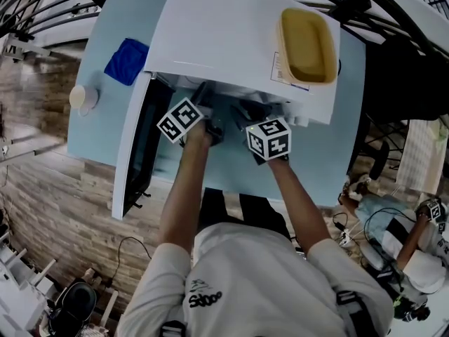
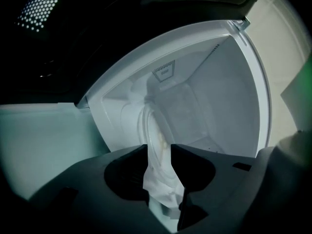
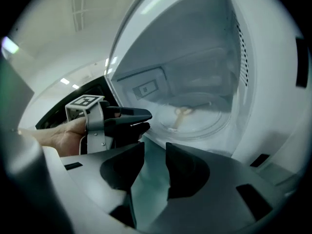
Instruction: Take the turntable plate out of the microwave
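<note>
The turntable plate lies flat on the floor of the microwave, over its hub. My left tool is at the cavity mouth with its jaws partly apart. The plate's near rim lines up in the gap, but I see no pad bearing on it. My right tool is just outside the opening, its jaws narrowly apart with only worktop showing between them.

The main risk, as I judge it, is the glass itself. It is smooth and heavy, and held by a shallow bite on one edge it could pivot and slip out. If I tilt it steeply, it could knock the cavity wall or the front sill. Pulling before it lifts clear of the hub could make it snag and jerk.

The open door stands on my left and limits how far that arm can swing. Both tools also crowd the one opening. A yellow tub sits on top of the microwave, so any hard bump could shift it. A blue cloth and a white cup lie well off to the left.
</note>
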{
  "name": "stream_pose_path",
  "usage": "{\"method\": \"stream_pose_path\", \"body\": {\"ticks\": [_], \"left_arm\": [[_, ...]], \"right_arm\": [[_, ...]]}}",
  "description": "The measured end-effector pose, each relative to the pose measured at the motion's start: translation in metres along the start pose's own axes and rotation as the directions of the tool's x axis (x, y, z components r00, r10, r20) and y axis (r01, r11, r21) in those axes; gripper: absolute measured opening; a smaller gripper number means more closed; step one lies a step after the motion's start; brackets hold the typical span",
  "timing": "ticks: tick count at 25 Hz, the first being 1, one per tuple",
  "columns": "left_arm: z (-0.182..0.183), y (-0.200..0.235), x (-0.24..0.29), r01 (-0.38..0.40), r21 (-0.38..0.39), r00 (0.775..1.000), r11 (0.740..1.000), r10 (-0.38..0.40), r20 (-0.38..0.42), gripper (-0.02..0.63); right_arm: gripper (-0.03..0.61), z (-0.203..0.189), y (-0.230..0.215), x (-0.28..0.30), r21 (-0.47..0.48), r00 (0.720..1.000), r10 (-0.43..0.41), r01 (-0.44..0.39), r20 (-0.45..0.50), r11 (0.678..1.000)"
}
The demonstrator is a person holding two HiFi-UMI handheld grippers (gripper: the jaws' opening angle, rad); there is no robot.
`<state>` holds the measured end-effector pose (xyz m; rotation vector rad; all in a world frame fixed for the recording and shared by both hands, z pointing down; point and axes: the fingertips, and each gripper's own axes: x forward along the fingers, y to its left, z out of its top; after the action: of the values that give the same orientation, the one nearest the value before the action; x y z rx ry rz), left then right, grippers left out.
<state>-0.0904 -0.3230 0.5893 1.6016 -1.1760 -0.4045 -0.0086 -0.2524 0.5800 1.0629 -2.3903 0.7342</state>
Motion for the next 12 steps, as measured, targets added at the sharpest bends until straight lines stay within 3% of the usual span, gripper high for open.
{"method": "stream_pose_path", "body": {"ticks": [5, 9, 12], "left_arm": [[-0.005, -0.001, -0.001, 0.013, 0.022, 1.000, 1.000, -0.013, -0.025, 0.134], [-0.006, 0.000, -0.002, 0.027, 0.031, 0.999, 0.999, -0.026, -0.020, 0.115], [-0.007, 0.000, -0.002, 0.029, 0.039, 0.999, 0.999, -0.028, -0.015, 0.115]], "right_arm": [[0.161, 0.001, 0.001, 0.014, 0.227, 0.998, 0.052, -0.062, 0.048, 0.972], [0.191, 0.010, -0.006, 0.022, 0.387, 0.990, 0.053, -0.099, 0.130, 0.917], [0.207, 0.010, -0.012, 0.030, 0.449, 0.988, 0.032, -0.097, 0.150, 0.888]]}}
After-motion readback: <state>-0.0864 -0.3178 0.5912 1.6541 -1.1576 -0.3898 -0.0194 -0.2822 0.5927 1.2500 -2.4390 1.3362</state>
